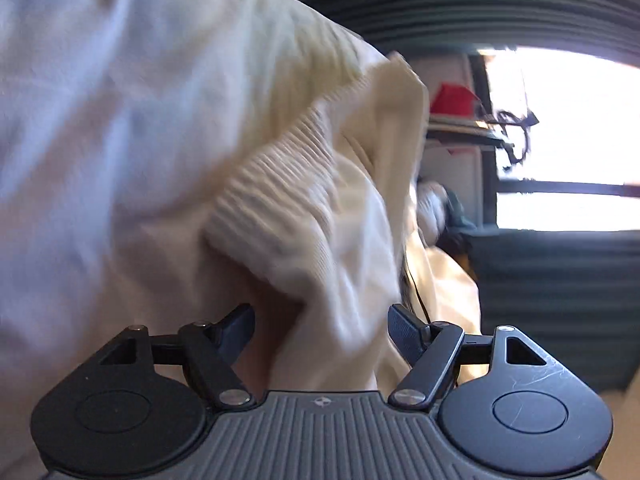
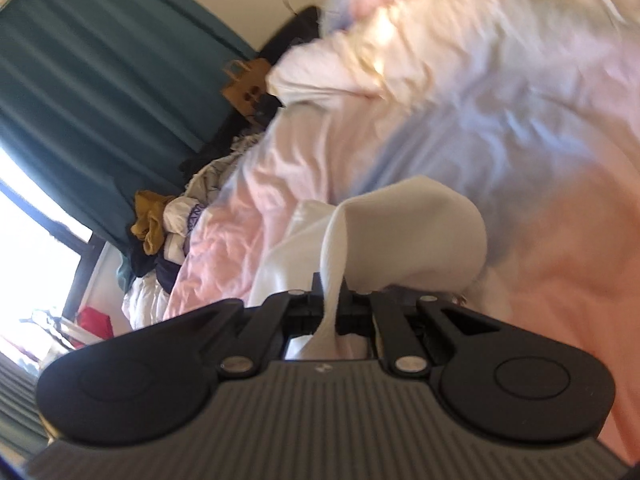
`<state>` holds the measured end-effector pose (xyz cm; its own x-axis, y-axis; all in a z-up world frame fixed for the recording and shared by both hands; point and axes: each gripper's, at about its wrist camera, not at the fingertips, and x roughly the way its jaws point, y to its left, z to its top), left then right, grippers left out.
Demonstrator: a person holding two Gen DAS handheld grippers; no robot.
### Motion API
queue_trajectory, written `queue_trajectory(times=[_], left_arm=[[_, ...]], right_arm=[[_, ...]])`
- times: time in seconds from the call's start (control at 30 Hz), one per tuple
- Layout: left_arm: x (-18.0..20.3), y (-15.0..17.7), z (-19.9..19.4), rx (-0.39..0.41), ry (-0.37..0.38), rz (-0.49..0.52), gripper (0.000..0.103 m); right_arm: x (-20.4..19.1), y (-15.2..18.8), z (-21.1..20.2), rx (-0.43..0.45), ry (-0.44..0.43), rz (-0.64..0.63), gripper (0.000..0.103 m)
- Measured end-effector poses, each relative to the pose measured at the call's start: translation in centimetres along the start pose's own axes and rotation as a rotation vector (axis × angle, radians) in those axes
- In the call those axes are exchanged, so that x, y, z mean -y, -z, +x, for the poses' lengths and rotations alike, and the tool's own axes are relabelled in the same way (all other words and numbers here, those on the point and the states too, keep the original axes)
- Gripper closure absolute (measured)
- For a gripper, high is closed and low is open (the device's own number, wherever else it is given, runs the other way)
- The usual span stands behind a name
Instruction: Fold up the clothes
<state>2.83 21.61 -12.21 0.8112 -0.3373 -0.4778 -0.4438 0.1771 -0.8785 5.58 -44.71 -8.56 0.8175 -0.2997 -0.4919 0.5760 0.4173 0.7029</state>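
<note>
Your garment: a cream knit sweater with a ribbed band, bunched and hanging in loose folds just ahead of your left fingers, nothing pinching it there. In the right wrist view, a white fold of cloth rises in an arch, one narrow edge clamped, above the pink-and-blue bed cover.

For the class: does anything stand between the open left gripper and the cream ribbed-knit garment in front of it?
Nothing visible does. The cream ribbed-knit garment hangs right before the left gripper, a fold reaching down between its open jaws, pads apart from it. The right gripper is shut on the white cloth.
</note>
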Motion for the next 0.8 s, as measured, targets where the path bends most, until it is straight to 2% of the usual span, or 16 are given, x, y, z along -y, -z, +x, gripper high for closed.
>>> queue_trajectory(times=[0.07, 0.13, 0.17, 0.2, 0.23, 0.27, 0.43, 0.53, 0.6, 0.7, 0.8], left_arm=[[0.3, -0.4, 0.7, -0.006, 0.028, -0.015, 0.031], [0.9, -0.9, 1.6, -0.016, 0.052, -0.006, 0.041], [1.4, -1.1, 1.8, -0.009, 0.032, 0.016, 0.055], [1.9, -1.3, 2.0, -0.002, 0.011, 0.04, 0.077], [2.4, -1.4, 2.1, 0.004, -0.009, 0.063, 0.09], [2.9, -1.5, 1.8, 0.021, -0.019, 0.08, 0.093], [6.2, -2.2, -2.0, 0.132, -0.001, 0.2, 0.096], [8.1, -3.3, -5.4, 0.235, 0.048, 0.242, 0.096], [8.1, -3.7, -7.3, 0.286, 0.067, 0.267, 0.096], [6.4, -3.8, -8.1, 0.276, 0.063, 0.206, 0.097], [4.6, -3.9, -9.0, 0.262, 0.055, 0.101, 0.097]], right_arm=[[-0.2, -0.3, 0.5, -0.002, -0.017, -0.006, 0.097], [0.2, -0.6, 1.2, -0.017, -0.05, 0.028, 0.097], [0.6, -0.8, 1.6, -0.025, -0.064, 0.048, 0.097], [1.0, -1.0, 2.0, -0.032, -0.073, 0.071, 0.097], [1.4, -1.2, 2.3, -0.038, -0.082, 0.098, 0.097], [1.8, -1.4, 2.5, -0.038, -0.09, 0.121, 0.097], [3.1, -2.3, 2.5, -0.008, -0.107, 0.139, 0.097], [3.0, -2.9, 1.3, 0.055, -0.14, 0.126, 0.097], [2.3, -3.2, 0.3, 0.109, -0.132, 0.059, 0.097], [2.0, -3.6, -0.7, 0.138, -0.084, 0.017, 0.097], [2.3, -3.8, -0.5, 0.106, -0.023, 0.019, 0.097]])
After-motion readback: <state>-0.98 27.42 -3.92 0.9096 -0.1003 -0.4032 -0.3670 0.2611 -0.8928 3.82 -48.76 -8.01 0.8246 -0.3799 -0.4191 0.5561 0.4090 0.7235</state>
